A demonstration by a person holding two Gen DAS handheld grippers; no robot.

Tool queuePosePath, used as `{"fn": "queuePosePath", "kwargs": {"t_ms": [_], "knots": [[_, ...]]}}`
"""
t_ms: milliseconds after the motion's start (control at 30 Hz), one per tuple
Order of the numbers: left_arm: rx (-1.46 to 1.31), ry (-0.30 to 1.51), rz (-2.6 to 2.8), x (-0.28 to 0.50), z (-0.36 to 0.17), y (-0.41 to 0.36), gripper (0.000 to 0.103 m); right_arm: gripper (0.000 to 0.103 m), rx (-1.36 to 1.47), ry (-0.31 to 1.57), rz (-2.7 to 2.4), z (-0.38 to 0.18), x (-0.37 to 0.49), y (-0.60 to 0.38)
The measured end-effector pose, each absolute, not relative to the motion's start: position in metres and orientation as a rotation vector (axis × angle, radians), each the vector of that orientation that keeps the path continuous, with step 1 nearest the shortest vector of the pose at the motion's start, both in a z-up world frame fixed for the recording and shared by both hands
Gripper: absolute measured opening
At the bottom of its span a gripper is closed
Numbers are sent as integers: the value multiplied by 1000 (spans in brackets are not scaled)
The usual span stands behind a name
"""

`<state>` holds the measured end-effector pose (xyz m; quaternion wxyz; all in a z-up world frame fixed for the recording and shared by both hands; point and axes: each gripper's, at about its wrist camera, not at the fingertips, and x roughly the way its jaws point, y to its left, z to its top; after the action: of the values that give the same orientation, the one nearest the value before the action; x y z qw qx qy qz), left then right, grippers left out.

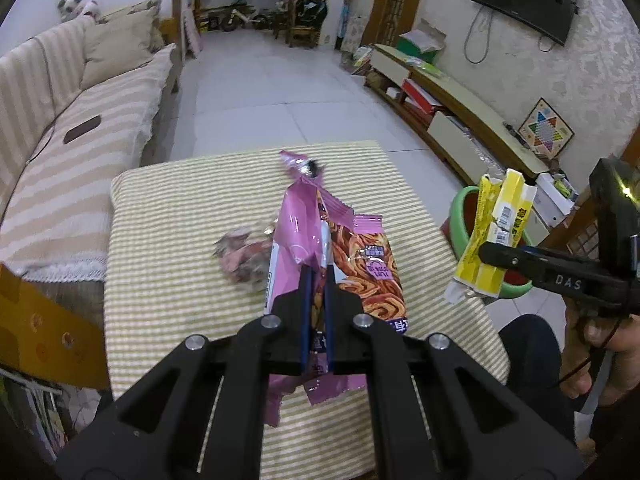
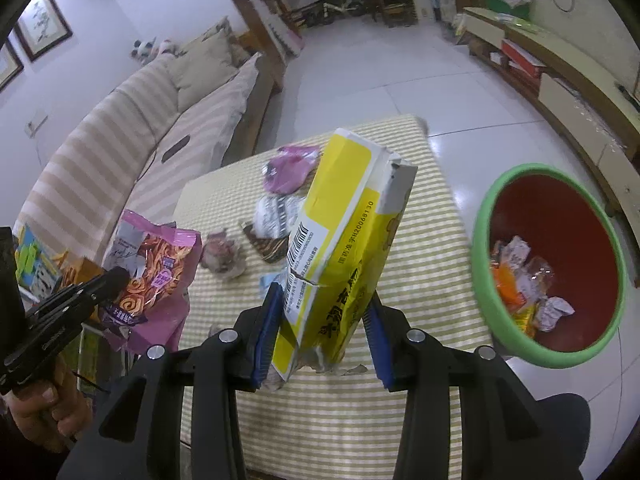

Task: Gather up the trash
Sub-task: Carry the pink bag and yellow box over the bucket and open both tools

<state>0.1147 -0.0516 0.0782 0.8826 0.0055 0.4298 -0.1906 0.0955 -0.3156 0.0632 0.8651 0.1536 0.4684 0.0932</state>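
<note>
Both claws gripped trash above the table.
L claw (image 1: 316, 280) was clamped on the pink snack bag (image 1: 340, 248), mid-frame; R claw (image 2: 324, 312) pinched the yellow box (image 2: 344, 240), part-open, green-rimmed bin (image 2: 486, 240) at frame right.

Both wrist cameras look steeply down, close over the shared striped cushion (image 1: 180, 240).

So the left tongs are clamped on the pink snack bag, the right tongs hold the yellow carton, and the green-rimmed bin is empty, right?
Not quite: the green-rimmed red bin already holds crumpled wrappers, as the right wrist view shows. The left tongs do clamp the pink snack bag, and the right tongs hold the flattened yellow carton.
</note>
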Motion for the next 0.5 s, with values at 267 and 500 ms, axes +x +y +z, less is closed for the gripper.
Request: {"fn": "queuePosePath", "kwargs": {"t_ms": [267,500], "knots": [[5,886,-488,127,84,-107,5,39,353,952,119,72,91,-368],[17,884,-572,141,88,-168,5,39,389,933,43,75,87,-424]]}}
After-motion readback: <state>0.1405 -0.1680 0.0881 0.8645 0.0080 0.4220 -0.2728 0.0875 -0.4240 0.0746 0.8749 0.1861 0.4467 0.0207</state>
